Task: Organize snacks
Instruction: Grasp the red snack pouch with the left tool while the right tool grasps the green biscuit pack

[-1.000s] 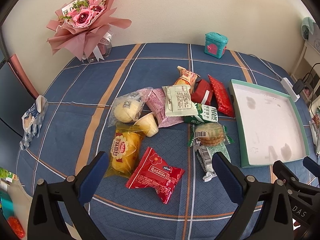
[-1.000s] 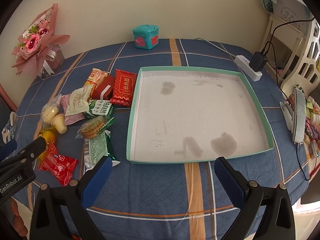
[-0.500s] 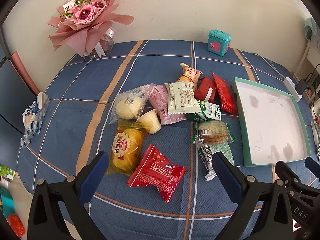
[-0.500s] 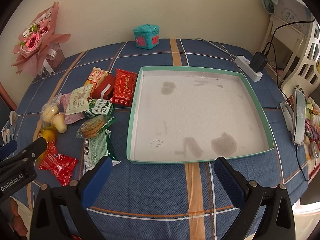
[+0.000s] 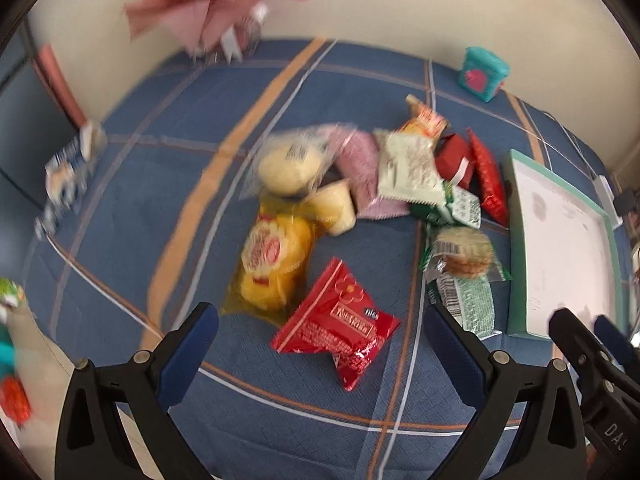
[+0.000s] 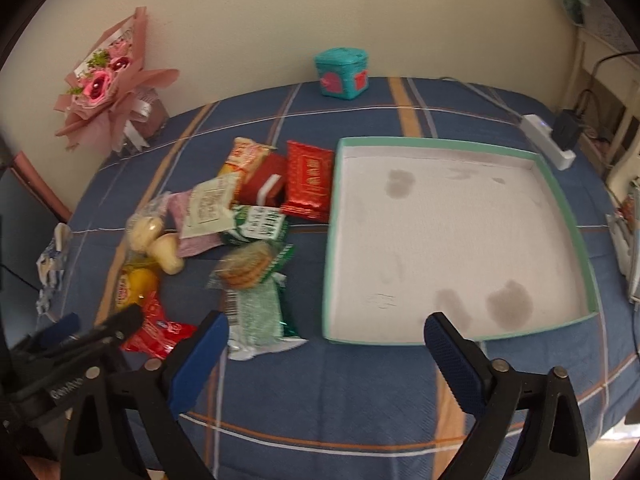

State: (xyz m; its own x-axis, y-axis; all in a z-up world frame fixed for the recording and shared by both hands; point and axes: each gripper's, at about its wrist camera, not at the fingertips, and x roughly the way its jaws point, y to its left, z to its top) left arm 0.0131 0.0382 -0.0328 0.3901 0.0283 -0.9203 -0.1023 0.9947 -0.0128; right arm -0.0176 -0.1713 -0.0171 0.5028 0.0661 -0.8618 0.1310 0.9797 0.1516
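Several wrapped snacks lie in a loose pile on the blue plaid cloth. My left gripper (image 5: 320,344) is open and empty, just above and in front of a red packet (image 5: 336,326), with a yellow cake packet (image 5: 272,264) beyond its left finger. A biscuit pack (image 5: 464,254) and a green packet (image 5: 464,300) lie to the right. My right gripper (image 6: 326,344) is open and empty, near the front left corner of the shallow green-rimmed tray (image 6: 332,264), which holds nothing. The green packet (image 6: 260,312) lies just beyond its left finger.
A pink bouquet (image 6: 108,84) and a teal box (image 6: 342,72) stand at the back by the wall. A white power strip (image 6: 550,140) with a charger lies behind the tray on the right. A blue-white wrapper (image 5: 68,176) lies at the left edge.
Both grippers have moved forward and closer to the table. The left one has closed in on the red packet; the right one has swung left toward the snacks. Nothing was picked up.
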